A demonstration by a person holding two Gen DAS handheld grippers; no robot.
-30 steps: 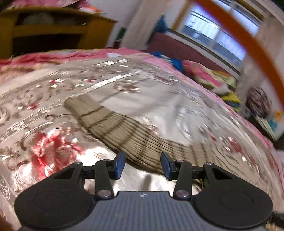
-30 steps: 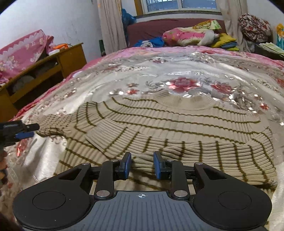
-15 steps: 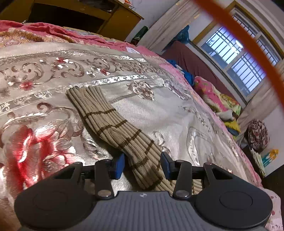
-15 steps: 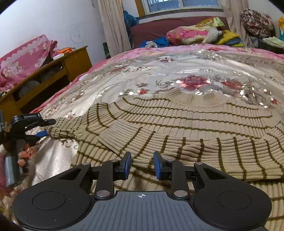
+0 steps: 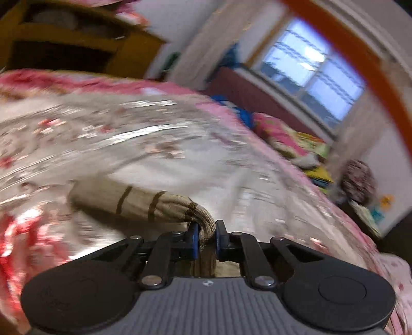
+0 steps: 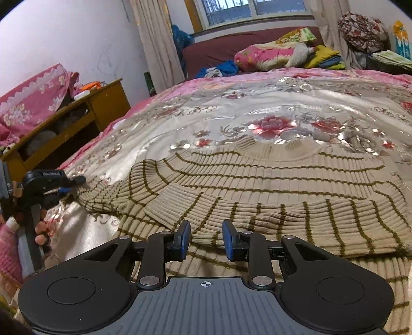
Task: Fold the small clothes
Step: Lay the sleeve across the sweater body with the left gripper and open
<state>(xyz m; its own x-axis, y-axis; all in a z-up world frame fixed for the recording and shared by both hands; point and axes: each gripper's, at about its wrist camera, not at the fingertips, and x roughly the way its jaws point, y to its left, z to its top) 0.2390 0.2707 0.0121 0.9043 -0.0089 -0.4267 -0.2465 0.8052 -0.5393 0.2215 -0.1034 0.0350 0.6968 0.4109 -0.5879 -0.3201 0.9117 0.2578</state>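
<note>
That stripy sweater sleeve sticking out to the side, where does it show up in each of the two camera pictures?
Left wrist view: the sleeve runs from centre-left into the left gripper, pinched there.
Right wrist view: the sleeve lies at left, its end at the left gripper.
Shared landmark: the window.

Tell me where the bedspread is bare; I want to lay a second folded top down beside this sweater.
Bare bedspread lies beyond the sweater collar, up to the pillows. A narrower strip runs along its left, toward the cabinet. Crowded: the near left, where the left gripper pinches the sleeve, and the near edge by the open right gripper.
</note>
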